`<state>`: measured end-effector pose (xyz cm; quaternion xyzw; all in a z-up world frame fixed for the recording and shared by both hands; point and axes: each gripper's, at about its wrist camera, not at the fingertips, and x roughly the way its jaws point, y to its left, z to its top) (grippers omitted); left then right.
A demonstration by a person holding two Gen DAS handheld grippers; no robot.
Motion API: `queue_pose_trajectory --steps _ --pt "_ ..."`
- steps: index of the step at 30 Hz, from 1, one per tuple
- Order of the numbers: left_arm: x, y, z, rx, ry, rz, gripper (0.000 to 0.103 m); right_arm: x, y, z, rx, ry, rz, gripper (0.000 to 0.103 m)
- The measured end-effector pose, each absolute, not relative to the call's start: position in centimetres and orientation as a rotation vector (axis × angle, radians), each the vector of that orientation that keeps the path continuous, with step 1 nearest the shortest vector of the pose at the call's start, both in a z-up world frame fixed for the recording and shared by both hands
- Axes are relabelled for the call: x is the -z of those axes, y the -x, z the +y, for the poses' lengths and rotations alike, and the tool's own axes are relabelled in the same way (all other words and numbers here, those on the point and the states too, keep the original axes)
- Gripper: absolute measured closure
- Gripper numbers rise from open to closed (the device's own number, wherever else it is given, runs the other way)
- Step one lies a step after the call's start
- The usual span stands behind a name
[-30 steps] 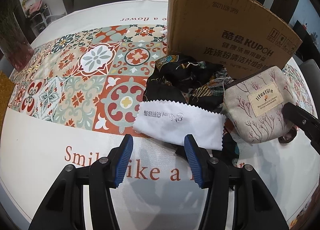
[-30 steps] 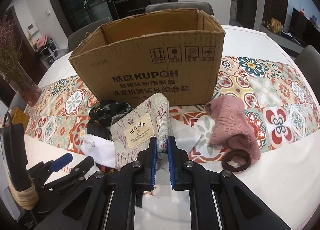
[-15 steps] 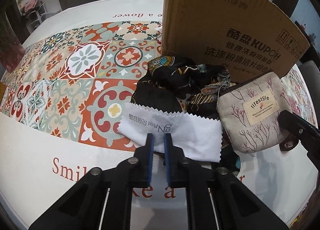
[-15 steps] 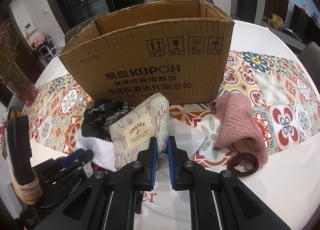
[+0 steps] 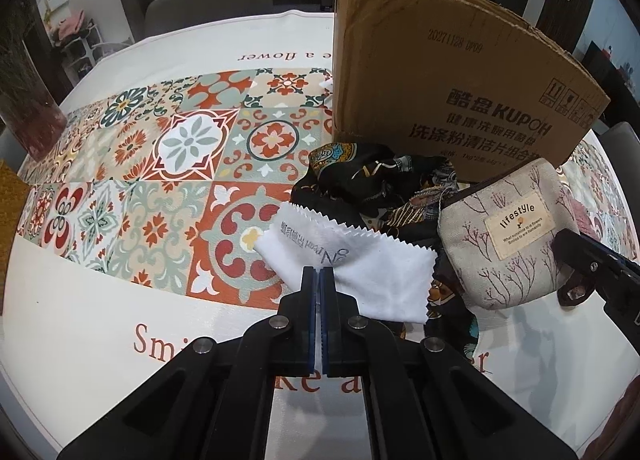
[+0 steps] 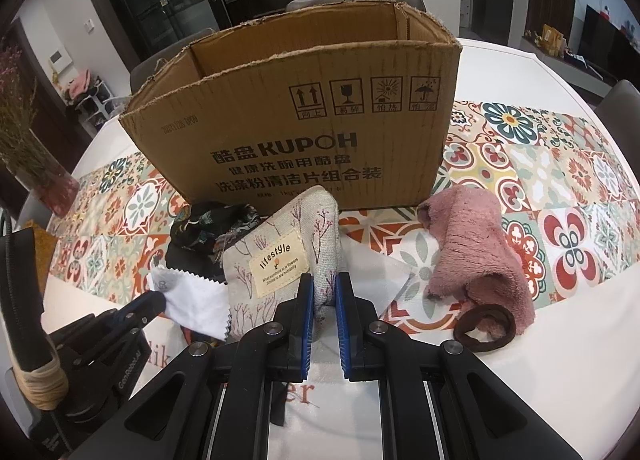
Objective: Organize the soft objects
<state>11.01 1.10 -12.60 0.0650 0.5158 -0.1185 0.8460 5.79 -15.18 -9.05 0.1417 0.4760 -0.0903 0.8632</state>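
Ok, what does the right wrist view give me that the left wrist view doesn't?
Only the right wrist view shows the pink fuzzy cloth, the brown hair tie at its near end, the cardboard box's open top, and the right gripper shut on the lifestyle pouch.

Only the left wrist view shows the left gripper pinching the white lens cloth's near edge, and the tablecloth's left half.

Both show box, pouch, lens cloth and the black patterned scarf.
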Motion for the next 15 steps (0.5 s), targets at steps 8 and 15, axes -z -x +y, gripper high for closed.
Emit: queue_pose_trajectory --steps 8,15 --pt "10.3 -10.2 1.3 0.244 -0.140 1.042 0.100 7.9 -5.2 -15.2 0.187 -0.301 0.970 0.091" --pt "8.3 -9.3 1.2 0.239 -0.148 1.008 0.100 6.2 -4.3 -15.2 0.181 -0.302 0.931 0.091"
